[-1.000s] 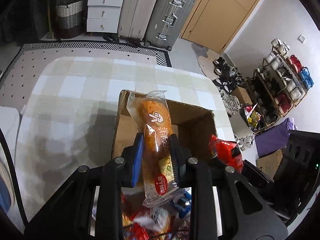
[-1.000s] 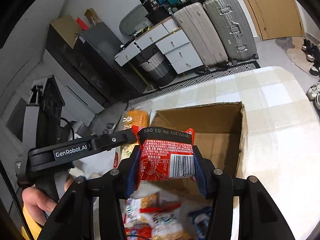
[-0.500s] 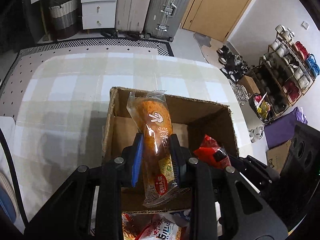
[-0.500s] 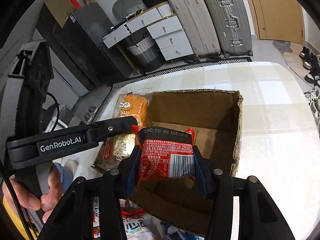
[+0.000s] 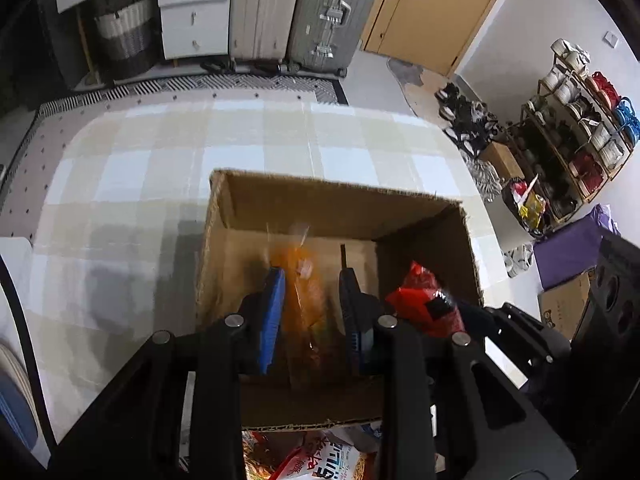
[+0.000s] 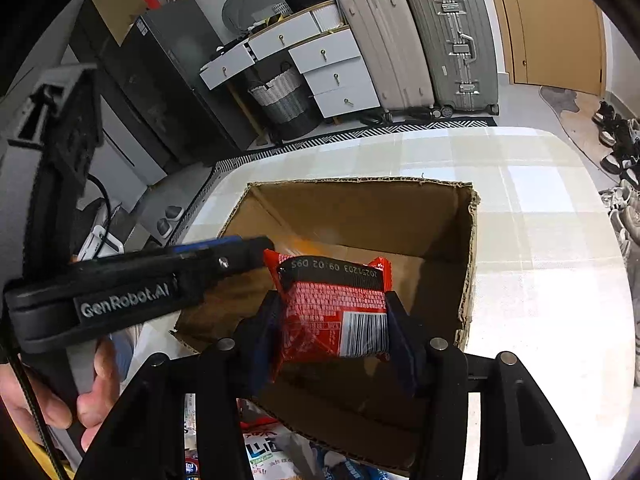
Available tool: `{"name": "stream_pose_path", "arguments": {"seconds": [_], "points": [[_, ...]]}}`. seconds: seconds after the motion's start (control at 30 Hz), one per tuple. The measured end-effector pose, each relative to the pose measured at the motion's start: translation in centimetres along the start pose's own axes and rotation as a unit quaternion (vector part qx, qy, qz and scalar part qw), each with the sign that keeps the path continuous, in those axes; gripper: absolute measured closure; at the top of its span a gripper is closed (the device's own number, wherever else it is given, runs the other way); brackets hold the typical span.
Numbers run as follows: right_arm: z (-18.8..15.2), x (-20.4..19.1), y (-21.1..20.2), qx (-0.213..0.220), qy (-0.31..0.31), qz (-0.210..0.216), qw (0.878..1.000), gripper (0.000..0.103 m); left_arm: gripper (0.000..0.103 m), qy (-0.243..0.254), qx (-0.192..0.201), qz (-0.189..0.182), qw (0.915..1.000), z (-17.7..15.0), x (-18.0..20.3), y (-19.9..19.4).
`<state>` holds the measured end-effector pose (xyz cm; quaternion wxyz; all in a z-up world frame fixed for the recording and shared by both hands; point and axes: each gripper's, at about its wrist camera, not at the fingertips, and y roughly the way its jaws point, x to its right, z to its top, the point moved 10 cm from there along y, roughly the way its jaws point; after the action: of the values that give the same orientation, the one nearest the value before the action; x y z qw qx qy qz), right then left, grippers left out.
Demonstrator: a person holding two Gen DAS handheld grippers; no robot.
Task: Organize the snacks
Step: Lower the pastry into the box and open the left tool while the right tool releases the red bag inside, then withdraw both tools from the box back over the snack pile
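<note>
An open cardboard box (image 5: 224, 216) (image 6: 468, 264) stands on the checked table. My left gripper (image 5: 310, 300) is open over the box; the orange snack pack (image 5: 302, 280) is a blur between its fingers, dropping into the box. My right gripper (image 6: 334, 320) is shut on a red snack pack (image 6: 336, 312) and holds it over the box's near right part; that pack also shows in the left wrist view (image 5: 424, 300). The left gripper also shows in the right wrist view (image 6: 256, 246).
Several loose snack packs (image 5: 320, 456) (image 6: 264, 448) lie on the table in front of the box. Suitcases (image 5: 296, 12), drawers (image 5: 192, 8) and a basket (image 5: 120, 40) stand beyond the table. A shoe rack (image 5: 576, 128) is at the right.
Both grippers moved forward and down over the box. My left gripper has opened and the orange pack has slipped from its grip, falling blurred into the box. The right gripper still holds the red pack.
</note>
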<state>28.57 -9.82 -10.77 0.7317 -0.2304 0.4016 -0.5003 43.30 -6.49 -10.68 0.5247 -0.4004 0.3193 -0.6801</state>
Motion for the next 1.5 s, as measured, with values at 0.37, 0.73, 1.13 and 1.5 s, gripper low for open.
{"name": "stream_pose_path", "arguments": {"seconds": [0.37, 0.73, 1.13, 1.5], "points": [[0.3, -0.8, -1.3, 0.013, -0.024, -0.018, 0.999, 0.045, 0.069, -0.024, -0.001, -0.012, 0.9996, -0.9, -1.1, -2.4], [-1.0, -3.0, -9.0, 0.066, -0.027, -0.011, 0.997, 0.044, 0.035, -0.028, 0.061, -0.020, 0.9975, -5.1, -0.8, -12.0], [-5.4, -6.0, -21.0, 0.176, -0.040, -0.009, 0.984, 0.036, 0.025, -0.021, 0.174, -0.023, 0.9843, -12.4, 0.4, -26.8], [-13.4, -8.5, -26.0, 0.205, -0.067, -0.002, 0.976, 0.016, 0.019, -0.017, 0.190, -0.023, 0.9814, -24.3, -1.9, -33.1]]}}
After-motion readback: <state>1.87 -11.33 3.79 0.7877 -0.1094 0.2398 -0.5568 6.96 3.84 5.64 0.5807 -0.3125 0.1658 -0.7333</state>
